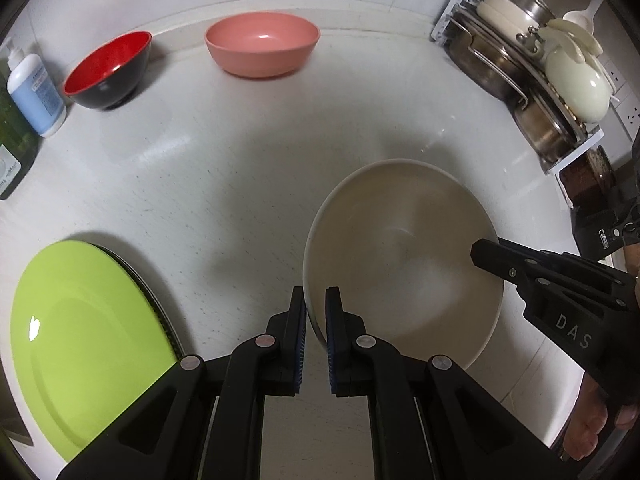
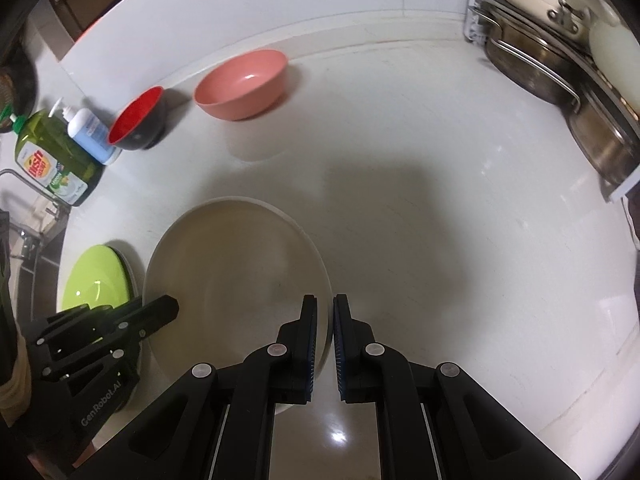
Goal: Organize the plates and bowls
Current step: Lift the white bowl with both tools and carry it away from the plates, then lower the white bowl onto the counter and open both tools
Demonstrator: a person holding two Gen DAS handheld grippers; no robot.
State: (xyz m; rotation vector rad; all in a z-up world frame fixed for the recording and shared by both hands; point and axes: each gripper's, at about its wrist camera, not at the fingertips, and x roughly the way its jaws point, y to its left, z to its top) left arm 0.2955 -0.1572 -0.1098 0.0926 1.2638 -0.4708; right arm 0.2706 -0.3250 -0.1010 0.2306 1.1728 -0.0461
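Both tools, left tool [image 1: 316,312] and right tool [image 2: 325,320], are pinching opposite rims of the wide beige bowl [image 1: 400,256]; uneven motion risks it slipping onto the white tabletop [image 1: 224,184].

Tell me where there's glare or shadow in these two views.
Left wrist view: a small highlight on the green plate, soft shadow on the counter behind the beige bowl. Right wrist view: bright glare on the counter between the right gripper arms, edges bent by the fisheye.

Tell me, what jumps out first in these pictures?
The big white bowl in the middle, pinched at its rim by the left gripper and the right gripper. Then the lime green plate at left, and the pink bowl and red bowl by the back wall.
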